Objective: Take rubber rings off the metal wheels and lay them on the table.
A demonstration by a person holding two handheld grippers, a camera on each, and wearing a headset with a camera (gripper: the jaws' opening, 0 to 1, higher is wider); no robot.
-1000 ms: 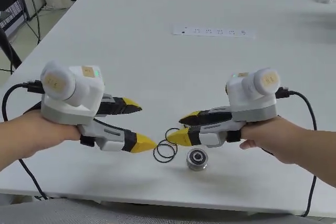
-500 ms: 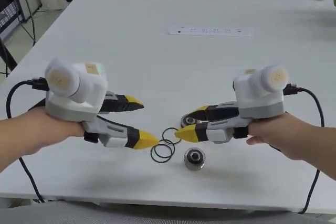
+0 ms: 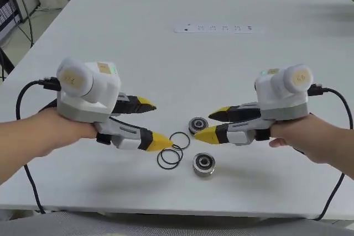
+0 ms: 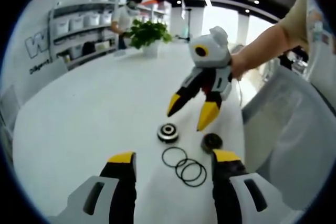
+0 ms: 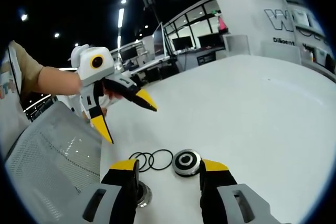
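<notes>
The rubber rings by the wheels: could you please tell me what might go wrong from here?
1. The three rubber rings lie flat and overlapping; the left tongs might snag several or slip off.
2. The far wheel and near wheel sit loose on the smooth table; a nudge from the open right tongs could send one skidding.
3. The tongs point at each other closely and could clash.
</notes>
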